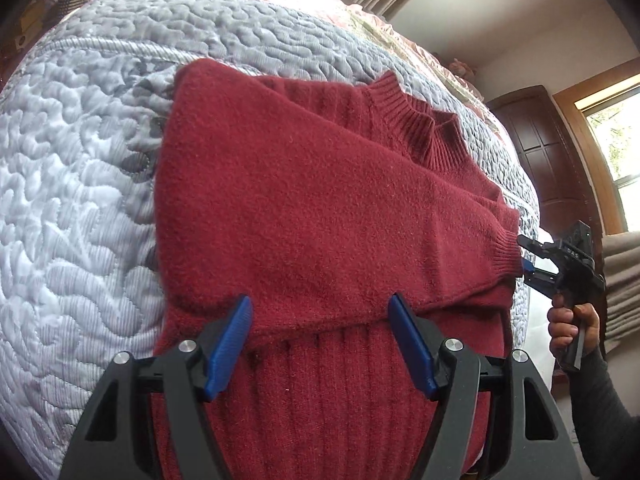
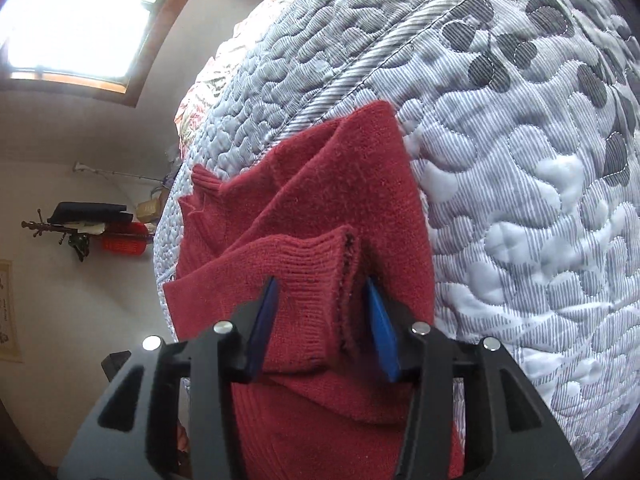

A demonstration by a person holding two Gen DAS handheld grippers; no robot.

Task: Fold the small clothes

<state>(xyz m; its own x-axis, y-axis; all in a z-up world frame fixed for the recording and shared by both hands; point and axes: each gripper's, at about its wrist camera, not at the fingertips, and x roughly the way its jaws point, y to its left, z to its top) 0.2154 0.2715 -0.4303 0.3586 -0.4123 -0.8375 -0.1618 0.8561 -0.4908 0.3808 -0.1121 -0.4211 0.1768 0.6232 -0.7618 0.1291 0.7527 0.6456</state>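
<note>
On the quilt (image 1: 72,184), red sweater (image 1: 304,208) lies folded.

Daylight, soft and even. In my right wrist view the window (image 2: 76,20) at upper left is blown out to white, no detail through the glass. In my left wrist view a second window (image 1: 616,136) at right is also bright. The quilt (image 1: 72,184) shows glare near the top. Strong fisheye bending; dark vignette at corners. The sweater (image 1: 320,208) is sharp; my jaws cast faint shadows.
</note>
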